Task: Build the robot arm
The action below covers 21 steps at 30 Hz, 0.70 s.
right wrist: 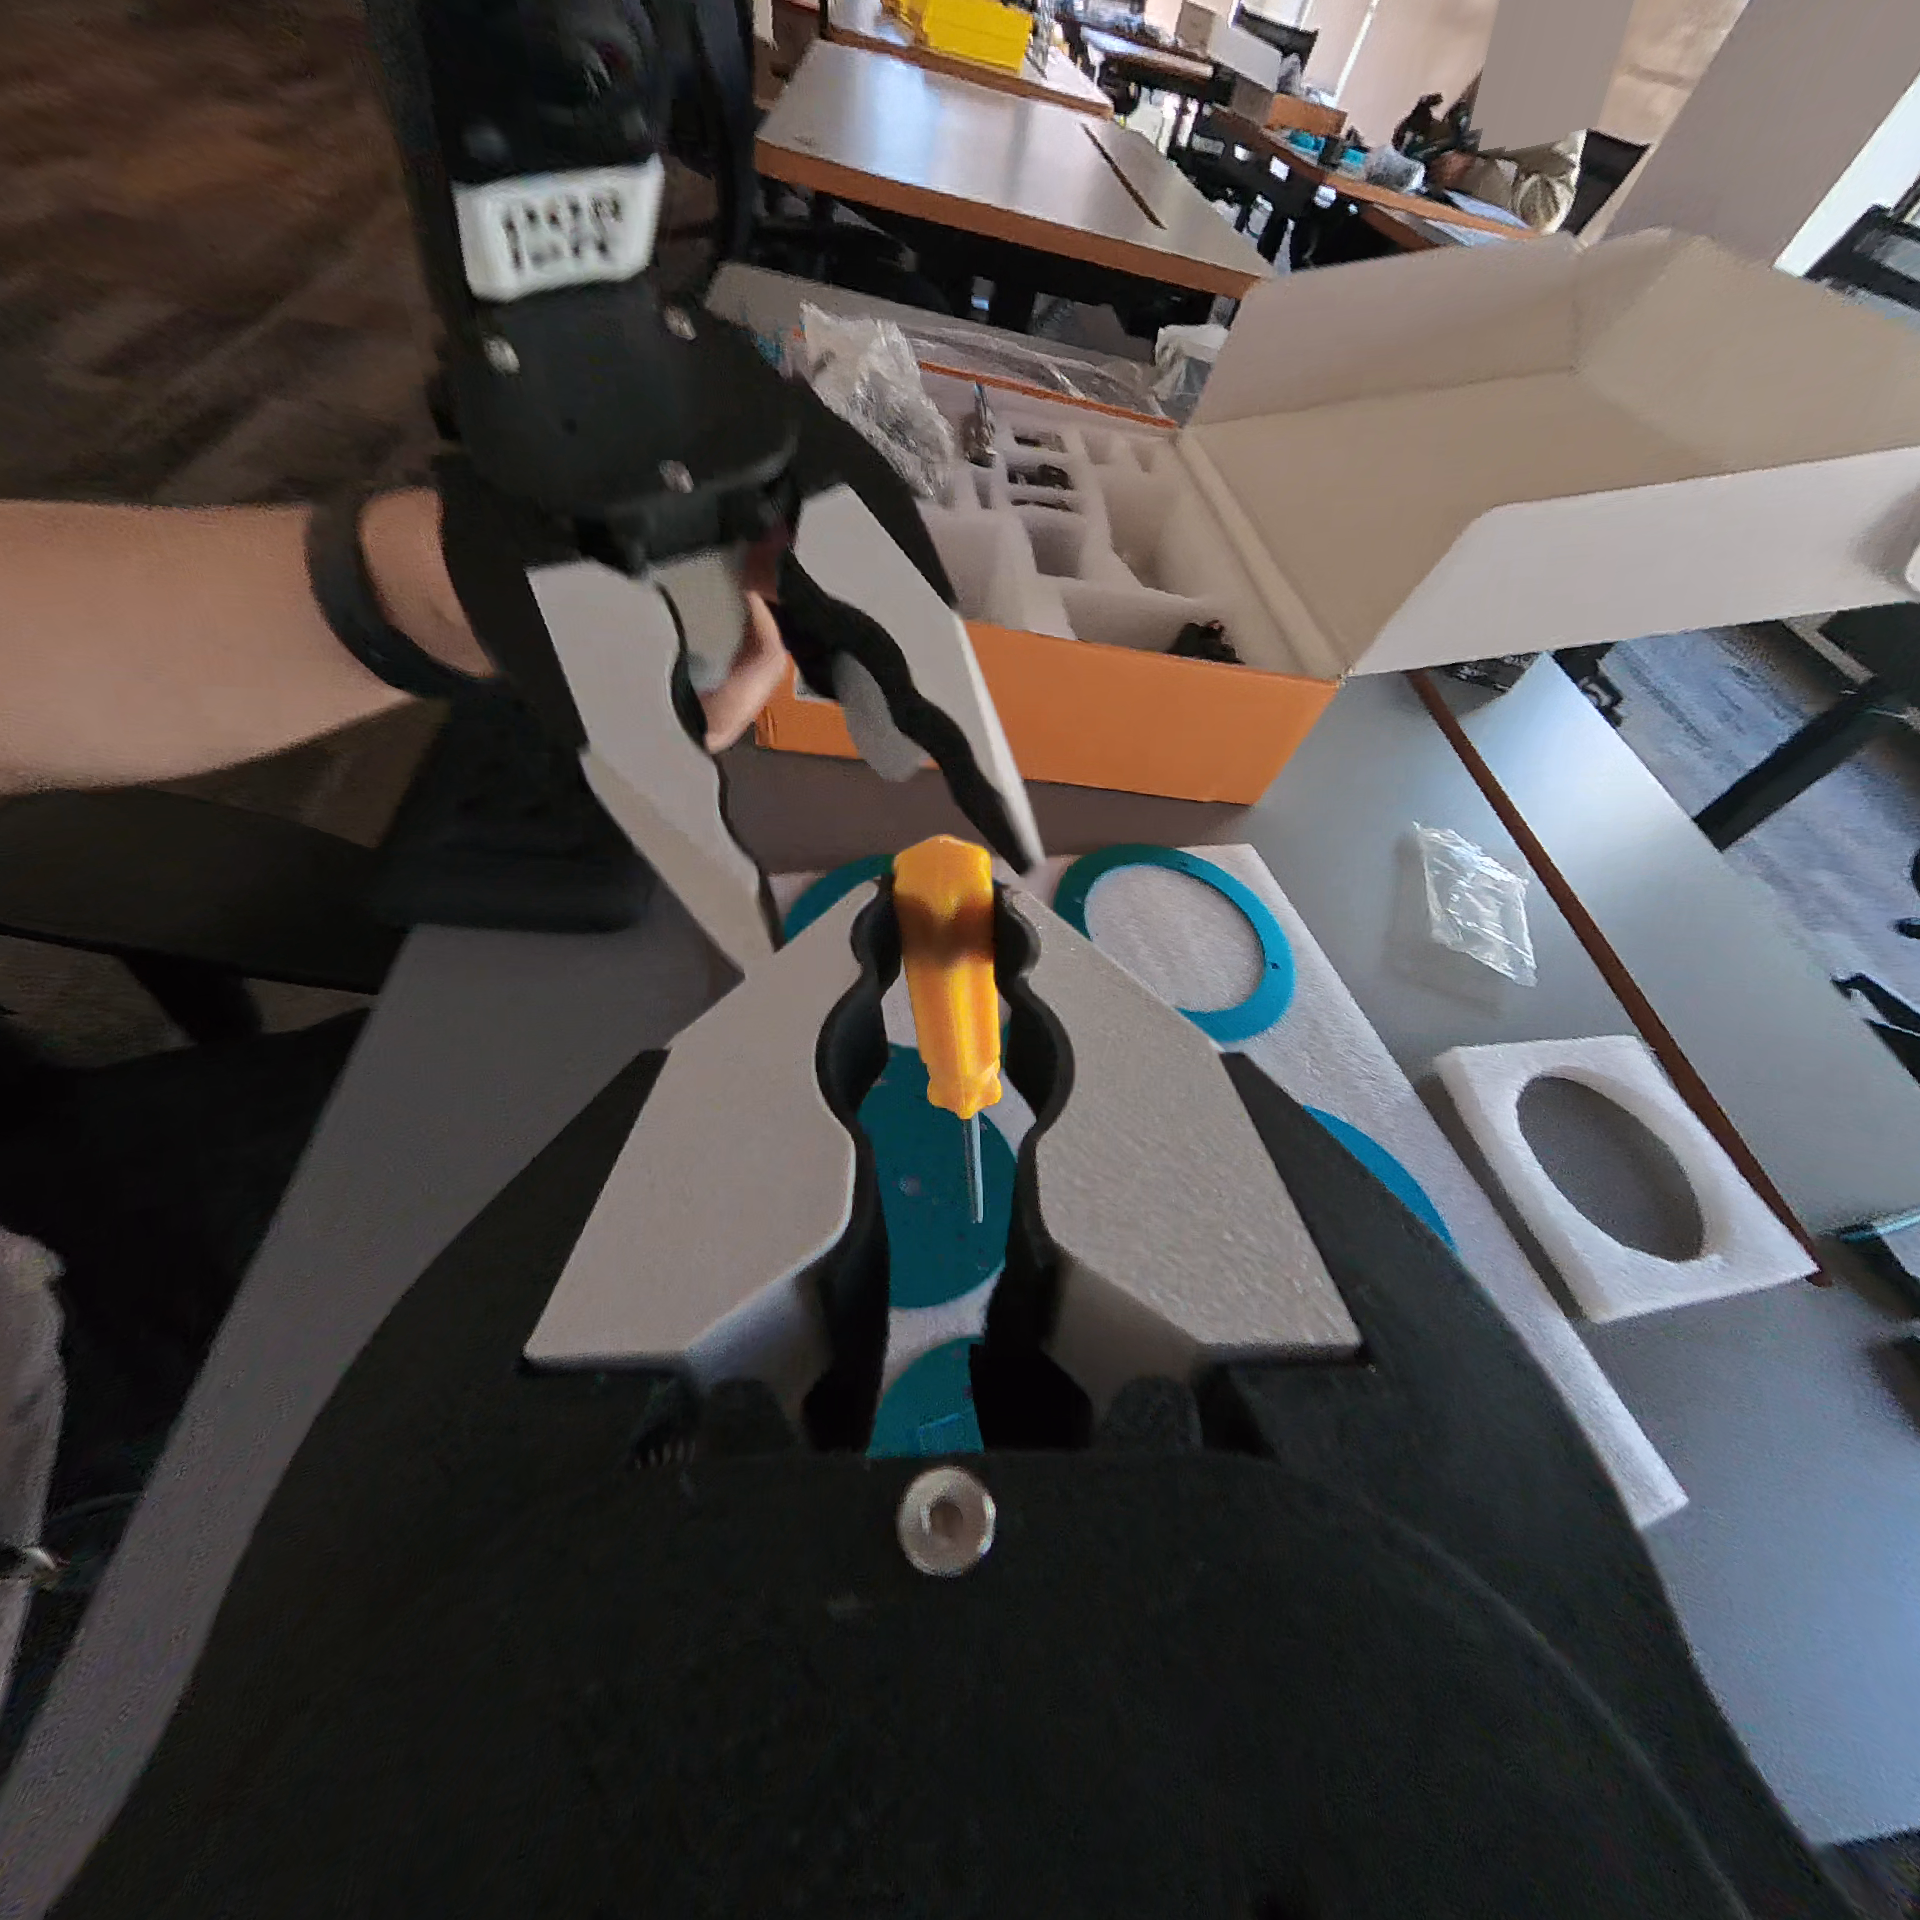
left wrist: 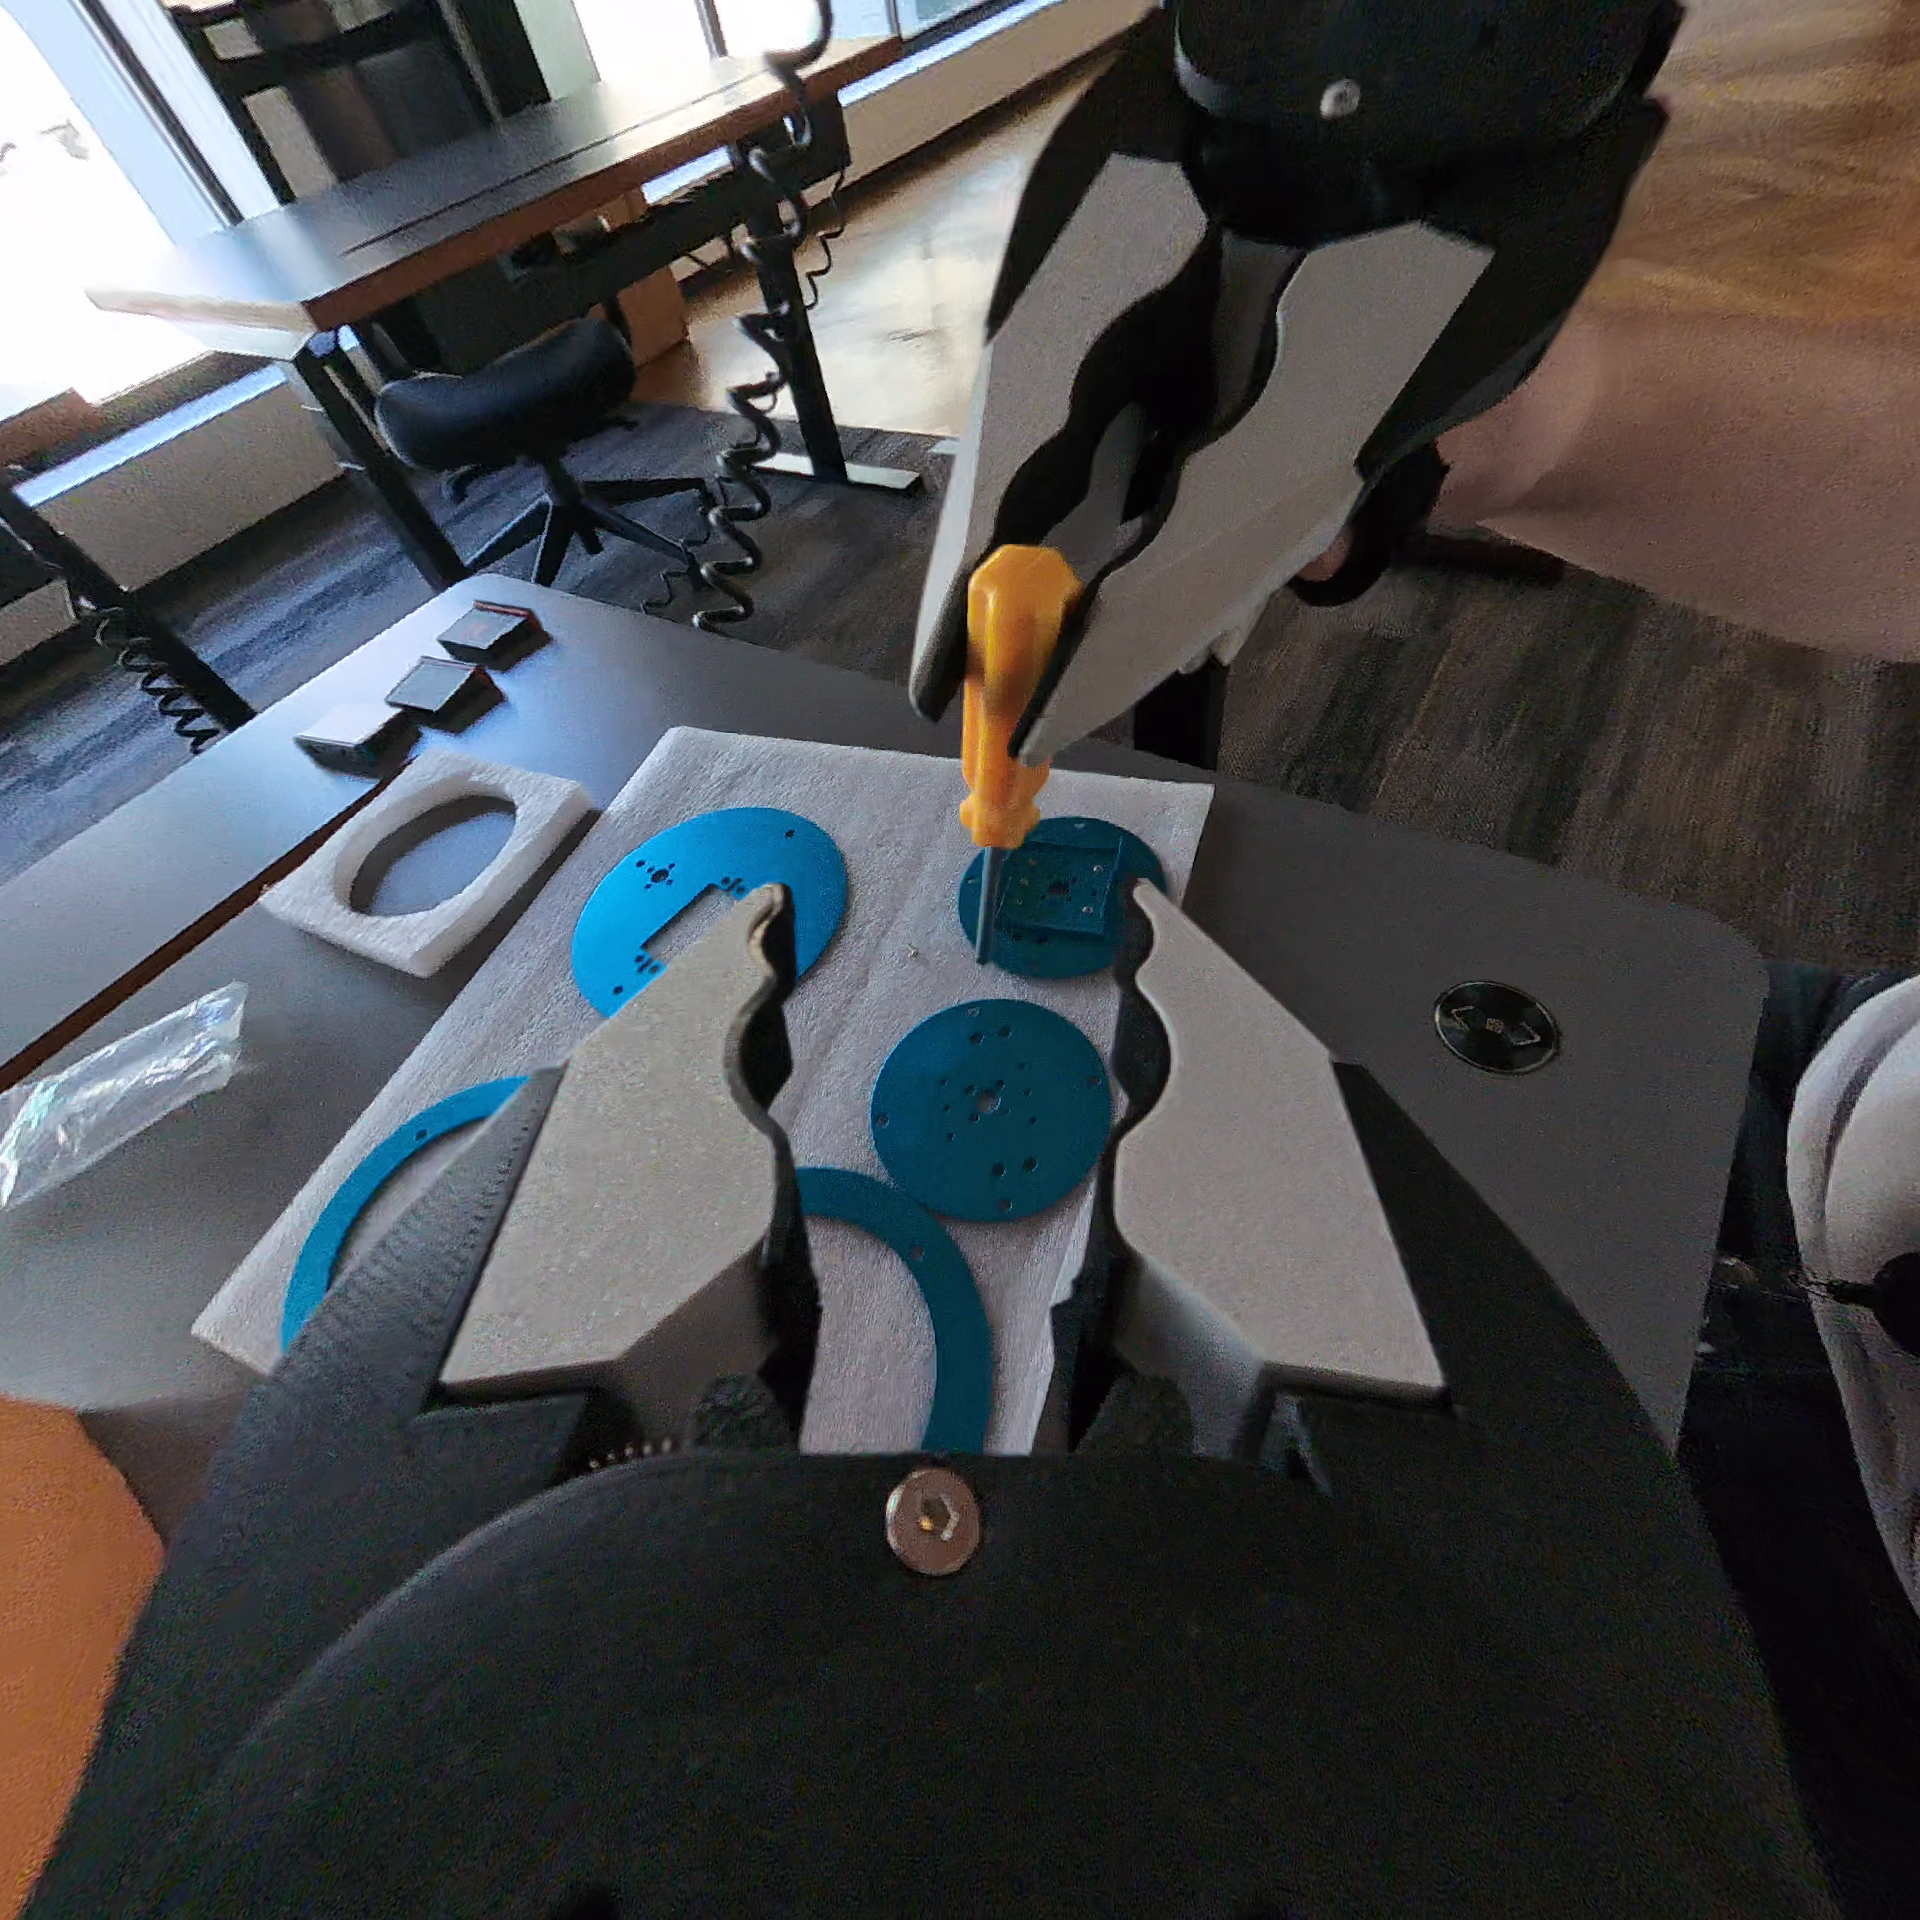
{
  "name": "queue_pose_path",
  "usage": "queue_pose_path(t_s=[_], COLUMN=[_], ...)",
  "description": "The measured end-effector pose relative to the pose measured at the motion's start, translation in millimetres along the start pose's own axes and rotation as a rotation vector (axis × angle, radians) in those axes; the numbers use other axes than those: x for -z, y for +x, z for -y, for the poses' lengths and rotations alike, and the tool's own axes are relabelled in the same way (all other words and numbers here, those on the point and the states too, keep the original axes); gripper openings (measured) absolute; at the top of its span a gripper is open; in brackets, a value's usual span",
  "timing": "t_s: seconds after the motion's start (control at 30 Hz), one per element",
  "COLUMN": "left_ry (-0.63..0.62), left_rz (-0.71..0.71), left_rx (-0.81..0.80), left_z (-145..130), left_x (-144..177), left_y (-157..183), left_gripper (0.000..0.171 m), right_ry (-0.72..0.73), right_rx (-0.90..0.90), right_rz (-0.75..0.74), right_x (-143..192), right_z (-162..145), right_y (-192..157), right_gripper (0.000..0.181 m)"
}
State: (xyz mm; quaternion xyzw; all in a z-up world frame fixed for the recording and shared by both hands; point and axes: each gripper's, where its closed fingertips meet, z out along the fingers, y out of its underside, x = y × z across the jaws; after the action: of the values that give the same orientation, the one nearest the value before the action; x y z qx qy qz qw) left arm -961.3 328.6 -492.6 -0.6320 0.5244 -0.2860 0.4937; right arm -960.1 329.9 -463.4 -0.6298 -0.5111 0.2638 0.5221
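Observation:
My right gripper (right wrist: pixel 948 904) is shut on an orange-handled screwdriver (right wrist: pixel 951 997), held nearly upright. In the left wrist view the right gripper (left wrist: pixel 987 717) comes down from above, and the screwdriver (left wrist: pixel 1003 665) has its tip on a blue disc carrying a square blue bracket (left wrist: pixel 1060 894). My left gripper (left wrist: pixel 956 904) is open and empty, low over a white foam sheet (left wrist: pixel 914 790), just short of that disc. A blue disc with holes (left wrist: pixel 992 1107) lies between its fingers. The left gripper's fingers (right wrist: pixel 665 748) show in the right wrist view behind the screwdriver.
More blue parts lie on the foam: a disc with a rectangular cutout (left wrist: pixel 707 904) and rings (left wrist: pixel 894 1299) (right wrist: pixel 1184 935). A foam frame with an oval hole (left wrist: pixel 436 862), a plastic bag (left wrist: pixel 114 1081) and small black boxes (left wrist: pixel 457 665) lie left. An open orange box (right wrist: pixel 1091 717) stands behind. Less than 4 cm separates the two grippers' tips.

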Motion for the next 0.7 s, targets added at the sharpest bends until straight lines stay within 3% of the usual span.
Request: queue_pose_path(t_s=[0.07, 0.27, 0.7], left_ry=[0.034, 0.045, 0.018], left_rz=[0.027, 0.095, 0.122], left_rx=[0.020, 0.015, 0.018], left_z=[-3.2, -18.4, -28.2], left_x=[19.1, 60.5, 79.9], left_y=[-2.9, -3.4, -4.5], left_gripper=[0.047, 0.041, 0.040], right_ry=[-0.048, -0.167, -0.244], right_rx=[0.043, 0.229, 0.253], right_rz=[-0.022, -0.058, -0.032], right_x=[-6.2, -21.9, -38.1], right_z=[-12.4, -34.0, -51.4], right_y=[2.2, 1.2, 2.2], right_gripper=[0.016, 0.016, 0.016])
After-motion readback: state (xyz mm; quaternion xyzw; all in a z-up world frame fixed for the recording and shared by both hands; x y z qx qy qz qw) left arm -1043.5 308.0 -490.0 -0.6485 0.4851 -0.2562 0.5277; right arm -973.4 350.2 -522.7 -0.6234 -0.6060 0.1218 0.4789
